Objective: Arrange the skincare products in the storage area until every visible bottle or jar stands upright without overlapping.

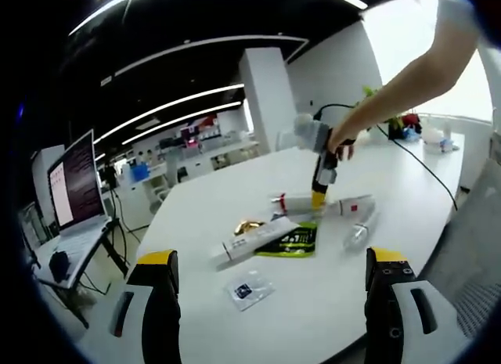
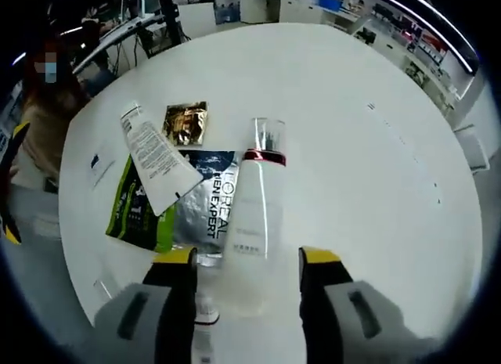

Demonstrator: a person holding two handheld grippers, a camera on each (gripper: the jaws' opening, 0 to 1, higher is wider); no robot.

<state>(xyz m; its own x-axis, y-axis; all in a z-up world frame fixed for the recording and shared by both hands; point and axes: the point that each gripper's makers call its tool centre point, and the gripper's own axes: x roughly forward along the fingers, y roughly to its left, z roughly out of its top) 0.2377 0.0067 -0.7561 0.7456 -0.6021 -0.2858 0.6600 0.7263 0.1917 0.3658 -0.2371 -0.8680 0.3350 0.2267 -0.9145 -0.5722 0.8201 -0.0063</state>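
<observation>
A white bottle (image 2: 252, 231) with a red band and clear cap lies flat on the white table (image 2: 368, 145), its base between my right gripper's (image 2: 247, 258) yellow-tipped jaws, which stand open on either side of it. In the left gripper view the same bottle (image 1: 297, 203) lies under the right gripper (image 1: 319, 193), held by a person's arm. A white tube (image 2: 156, 160) rests across a silver pouch (image 2: 205, 203) and a green pouch (image 2: 133, 211), beside a gold sachet (image 2: 186, 121). My left gripper (image 1: 272, 261) hovers open near the table's edge.
Another white bottle (image 1: 352, 207) and a clear one (image 1: 356, 236) lie right of the green pouch (image 1: 291, 240). A small sachet (image 1: 249, 290) sits close to the left jaws. A black cable (image 1: 423, 164) crosses the table. A laptop (image 1: 74, 188) stands off to the left.
</observation>
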